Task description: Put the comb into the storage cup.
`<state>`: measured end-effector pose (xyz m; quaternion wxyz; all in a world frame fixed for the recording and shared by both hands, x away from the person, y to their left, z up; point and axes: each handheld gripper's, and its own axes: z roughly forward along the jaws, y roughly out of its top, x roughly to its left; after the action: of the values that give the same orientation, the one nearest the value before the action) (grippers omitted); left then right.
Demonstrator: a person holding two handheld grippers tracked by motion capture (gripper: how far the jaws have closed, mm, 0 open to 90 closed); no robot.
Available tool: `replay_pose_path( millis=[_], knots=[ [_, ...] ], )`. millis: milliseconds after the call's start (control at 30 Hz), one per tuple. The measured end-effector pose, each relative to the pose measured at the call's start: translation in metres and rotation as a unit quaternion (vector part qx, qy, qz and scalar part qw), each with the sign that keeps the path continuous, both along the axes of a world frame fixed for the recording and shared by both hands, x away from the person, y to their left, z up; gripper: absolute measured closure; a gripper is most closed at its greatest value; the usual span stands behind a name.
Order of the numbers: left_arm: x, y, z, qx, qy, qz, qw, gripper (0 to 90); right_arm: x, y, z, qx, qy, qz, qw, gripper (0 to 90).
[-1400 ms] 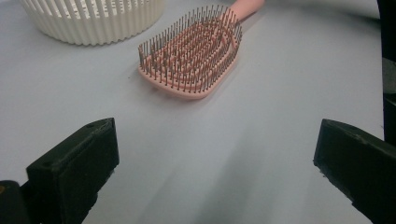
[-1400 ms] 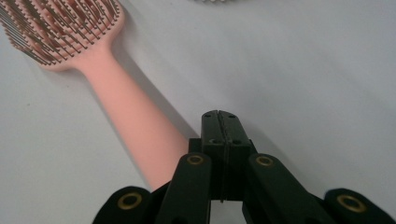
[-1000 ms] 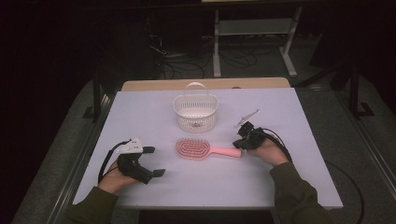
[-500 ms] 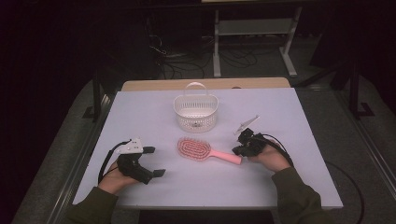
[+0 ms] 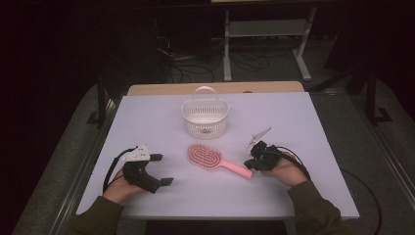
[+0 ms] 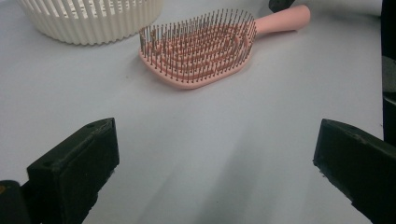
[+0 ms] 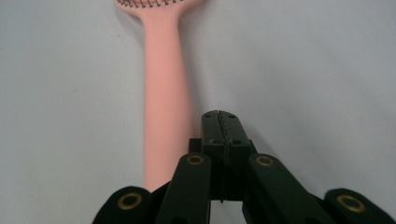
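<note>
A pink hairbrush [image 5: 211,159] lies bristles-up in the middle of the white table, its handle [image 7: 167,88] pointing toward my right hand. My right gripper [image 5: 249,164] is shut with nothing between its jaws; its tip [image 7: 220,122] rests just beside the handle's end. My left gripper [image 5: 161,169] sits at the front left, jaws wide open and empty, facing the hairbrush [image 6: 201,46]. A white slatted basket [image 5: 205,115] stands behind the brush.
The table's [image 5: 313,127] front edge runs just below both hands. Behind the far edge are a wooden board [image 5: 215,88], cables on the dark floor and a metal shelf frame [image 5: 266,34]. The basket [image 6: 88,21] stands close to the brush head.
My right gripper has slid left and toward the front, ending at the handle's end. The brush has turned a little, its handle swinging toward the front. The left gripper has stayed put.
</note>
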<state>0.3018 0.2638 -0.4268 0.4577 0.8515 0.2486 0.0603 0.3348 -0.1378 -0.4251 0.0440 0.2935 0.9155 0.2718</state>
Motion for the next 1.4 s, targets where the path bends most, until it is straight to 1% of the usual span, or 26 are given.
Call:
replay_pose_path(
  millis=[367,533,733,867,967,1033,1100,1133,1167,1233,1267,1333,1400],
  knots=[
    [0.0,0.0,0.0,0.0,0.001,0.0,1.0,0.0,-0.016,0.004,0.0,-0.005,0.001,0.019,0.9998,89.4],
    [0.0,0.0,0.0,0.0,0.001,0.0,1.0,0.0,-0.023,0.005,0.0,-0.003,0.003,0.027,0.9996,89.4],
    [0.0,0.001,0.0,-0.001,0.0,0.0,1.0,0.0,-0.024,0.005,0.0,0.0,0.001,0.025,0.9997,89.4],
    [0.0,0.002,0.0,-0.002,0.001,0.001,1.0,0.0,-0.025,0.003,0.003,0.013,-0.004,0.015,0.9998,88.5],
    [0.0,0.002,0.0,-0.001,0.0,0.001,1.0,0.0,-0.025,-0.001,0.004,0.027,-0.014,0.003,0.9995,80.4],
    [0.0,0.002,0.0,-0.002,0.0,0.001,1.0,0.0,-0.025,-0.005,0.004,0.044,-0.016,-0.011,0.9988,75.8],
    [0.0,0.002,0.0,-0.002,-0.001,0.001,1.0,0.0,-0.025,-0.007,0.003,0.043,-0.022,-0.021,0.9986,68.0],
    [0.0,0.002,0.0,-0.001,-0.001,0.001,1.0,0.0,-0.025,-0.008,0.003,0.045,-0.028,-0.026,0.9983,63.4],
    [0.0,0.002,0.0,-0.001,-0.001,0.001,1.0,0.0,-0.025,-0.009,0.002,0.049,-0.027,-0.033,0.9979,60.2],
    [0.001,0.003,0.0,-0.001,0.0,0.001,1.0,0.0,-0.026,-0.01,0.002,0.048,-0.038,-0.036,0.9975,52.1],
    [0.001,0.003,0.0,-0.001,0.001,0.001,1.0,0.0,-0.026,-0.011,0.003,0.052,-0.043,-0.045,0.9967,49.5],
    [0.001,0.003,0.0,0.0,0.0,0.001,1.0,0.0,-0.027,-0.013,0.003,0.059,-0.048,-0.049,0.9959,45.0],
    [0.0,0.002,0.0,0.001,0.001,0.001,1.0,0.0,-0.027,-0.015,0.004,0.067,-0.054,-0.062,0.9944,41.0]
  ],
)
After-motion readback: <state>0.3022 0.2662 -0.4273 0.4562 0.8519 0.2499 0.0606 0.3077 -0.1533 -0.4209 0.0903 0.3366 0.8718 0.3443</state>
